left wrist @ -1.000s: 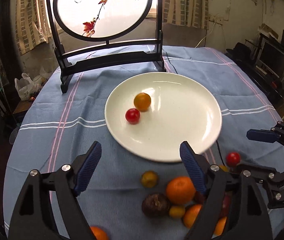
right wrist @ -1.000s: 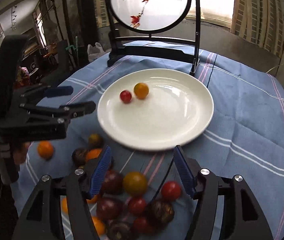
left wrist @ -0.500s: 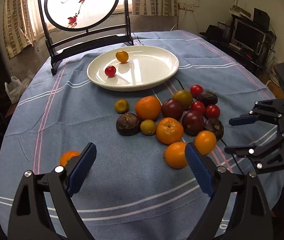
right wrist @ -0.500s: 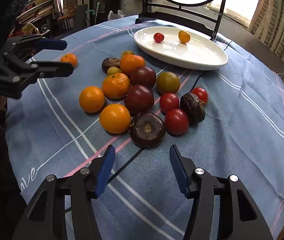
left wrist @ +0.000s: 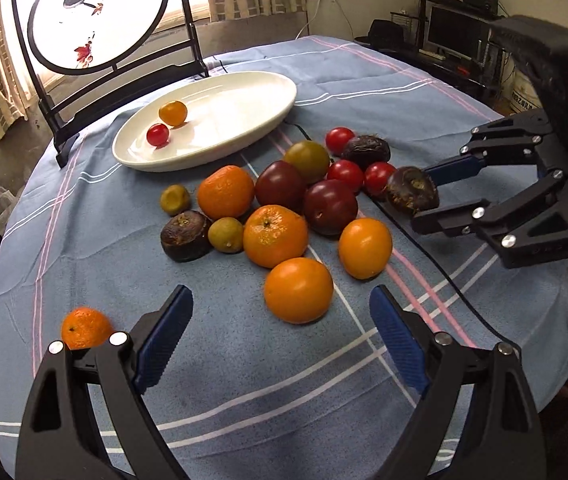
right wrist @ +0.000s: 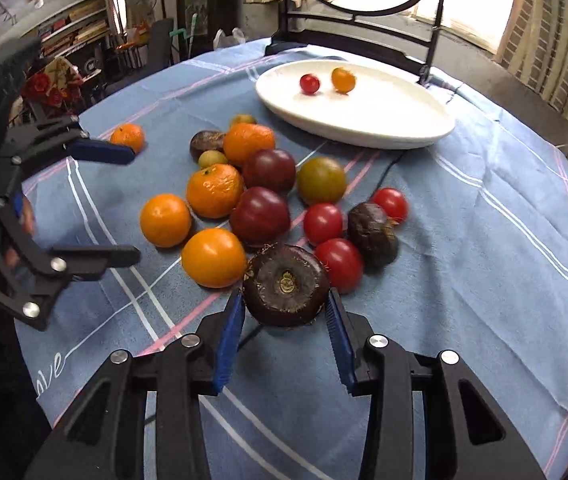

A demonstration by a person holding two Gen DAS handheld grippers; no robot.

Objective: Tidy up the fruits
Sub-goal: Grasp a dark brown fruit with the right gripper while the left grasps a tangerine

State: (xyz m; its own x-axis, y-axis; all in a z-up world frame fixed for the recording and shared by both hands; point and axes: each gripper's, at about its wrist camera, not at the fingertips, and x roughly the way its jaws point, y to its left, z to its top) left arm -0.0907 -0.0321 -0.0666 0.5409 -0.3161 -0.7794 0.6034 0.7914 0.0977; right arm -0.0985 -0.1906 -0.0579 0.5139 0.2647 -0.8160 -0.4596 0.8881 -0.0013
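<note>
Right wrist: right gripper (right wrist: pixel 286 322) low, level, clamping dark fruit (right wrist: pixel 286 290); left gripper (left wrist: pixel 280 340) spread wide, hovering, w/o load.

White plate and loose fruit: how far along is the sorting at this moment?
Early. Done: only a small red tomato and a small orange tomato lie on the white oval plate. In hand: the right hand-held gripper is closed around a dark brown round water chestnut. Left: the rest sits on the blue cloth; the left hand-held gripper is open, empty.

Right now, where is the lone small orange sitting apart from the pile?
In the left wrist view the lone small orange lies on the cloth just behind the left gripper's left finger, apart from the pile.
</note>
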